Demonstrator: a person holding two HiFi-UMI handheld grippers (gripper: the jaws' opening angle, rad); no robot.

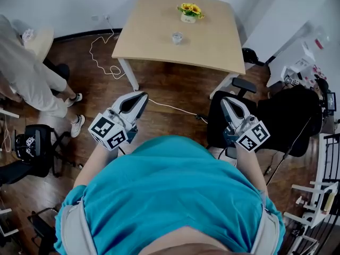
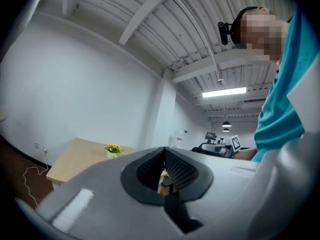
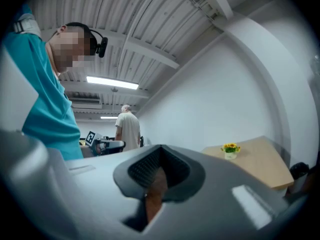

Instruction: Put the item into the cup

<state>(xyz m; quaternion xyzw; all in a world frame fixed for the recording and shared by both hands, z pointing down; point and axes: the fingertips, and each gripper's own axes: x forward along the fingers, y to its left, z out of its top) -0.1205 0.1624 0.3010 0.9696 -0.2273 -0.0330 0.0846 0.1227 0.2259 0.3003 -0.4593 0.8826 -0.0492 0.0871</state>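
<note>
Only the head view shows the cup [image 1: 177, 37]: small, clear, upright on a pale wooden table [image 1: 212, 47] near potted yellow flowers [image 1: 190, 10], well apart from both grippers. Gripper views catch only table and flowers. Left gripper [image 1: 141, 95] and right gripper [image 1: 224, 102]: ribbed black pads [image 2: 180, 169], jaws together, nothing between.

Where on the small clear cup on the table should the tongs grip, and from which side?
Probably the cup across its side wall, coming from the near edge of the table. It appears to stand upright, alone on bare wood, and the flower pot sits behind it, so the near side is free.
</note>
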